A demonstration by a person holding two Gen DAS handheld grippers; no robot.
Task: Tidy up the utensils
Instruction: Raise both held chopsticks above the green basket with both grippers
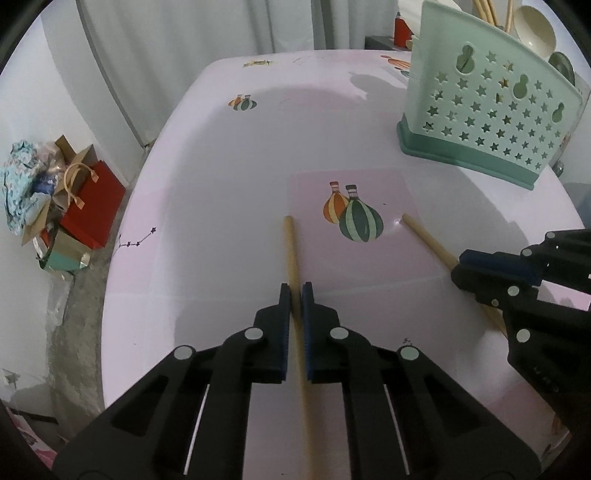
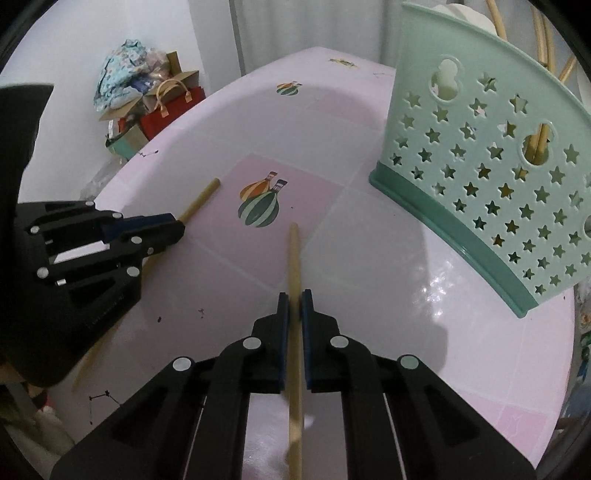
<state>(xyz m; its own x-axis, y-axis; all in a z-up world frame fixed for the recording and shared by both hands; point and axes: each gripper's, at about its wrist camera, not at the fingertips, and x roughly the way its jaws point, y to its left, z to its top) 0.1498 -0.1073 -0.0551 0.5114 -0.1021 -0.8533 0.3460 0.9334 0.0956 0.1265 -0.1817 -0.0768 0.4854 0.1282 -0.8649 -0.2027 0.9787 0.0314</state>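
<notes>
Two chopsticks, one per gripper. My left gripper (image 1: 295, 290) has its jaws closed on the left chopstick (image 1: 291, 251), stick running straight forward between the pads, tip pointing toward the far edge of the worktop (image 1: 221, 147). My right gripper (image 2: 294, 299) is the same: jaws closed on the right chopstick (image 2: 294, 258), tip forward, ending just short of the balloon print (image 2: 258, 210).

Can't tell from either wrist view whether the sticks are lifted or resting on the worktop; both look low and close to the surface.

Green star-cutout holder (image 2: 480, 177) stands at the far right corner area of the worktop, near the right edge, well apart from both grippers. It already has sticks inside, visible through the cutouts and poking above the rim; pale spoon bowls (image 1: 533, 27) show over the top in the left wrist view.

Step in hand, as I judge it: pickup, grasp made on both sticks, transfer not yet done.

Next move calls for raising both sticks, tipping them toward vertical, carrying them right and forward above the holder's rim, then dropping them in. Grip sits mid-shaft, so the long ends could swing; holder wall is tall, so clearance matters.
</notes>
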